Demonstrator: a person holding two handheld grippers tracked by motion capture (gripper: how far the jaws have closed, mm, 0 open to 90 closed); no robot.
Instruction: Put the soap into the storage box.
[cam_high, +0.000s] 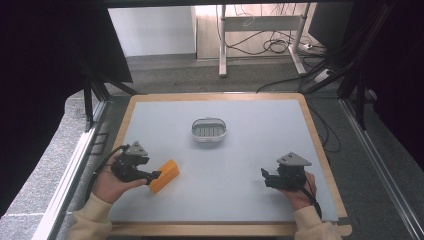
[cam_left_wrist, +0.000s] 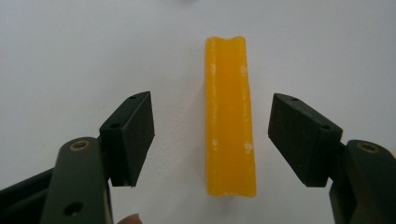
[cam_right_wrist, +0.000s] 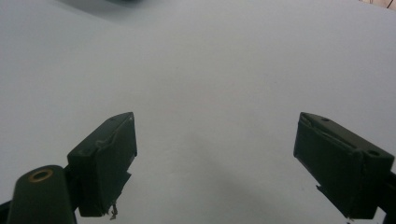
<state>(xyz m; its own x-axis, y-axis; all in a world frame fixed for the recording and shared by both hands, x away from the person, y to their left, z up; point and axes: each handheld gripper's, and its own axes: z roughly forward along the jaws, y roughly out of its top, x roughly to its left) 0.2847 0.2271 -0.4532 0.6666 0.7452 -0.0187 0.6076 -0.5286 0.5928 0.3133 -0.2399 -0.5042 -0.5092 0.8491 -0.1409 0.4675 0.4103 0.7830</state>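
1. Nearest the camera in the high view, two cream-sleeved forearms come in from the bottom edge, each hand holding a black gripper over the table (cam_high: 240, 150), a pale grey top with a wooden rim.
2. Behind the table stand the legs of a white desk (cam_high: 260, 35) with loose cables (cam_high: 272, 46) on the floor beneath it, well clear of the work.
3. At the table's middle, toward the far side, sits a small oval white tray (cam_high: 209, 129) with a ribbed grey floor; I see nothing lying in it.
4. On the right, the right gripper (cam_high: 266, 178) rests low near the front edge; in the right gripper view its jaws stand wide over bare table, holding nothing (cam_right_wrist: 215, 163).
5. On the left, the left gripper (cam_high: 154, 176) points at the yellow block, with its tips right at the block's near end.
6. Smallest is the yellow block (cam_high: 165, 176), a long bar lying flat on the table near the front left, well apart from the tray. In the left gripper view it lies lengthwise between the open jaws (cam_left_wrist: 210, 140), closer to the right pad, with a gap on each side, so neither pad touches the block (cam_left_wrist: 229, 116).
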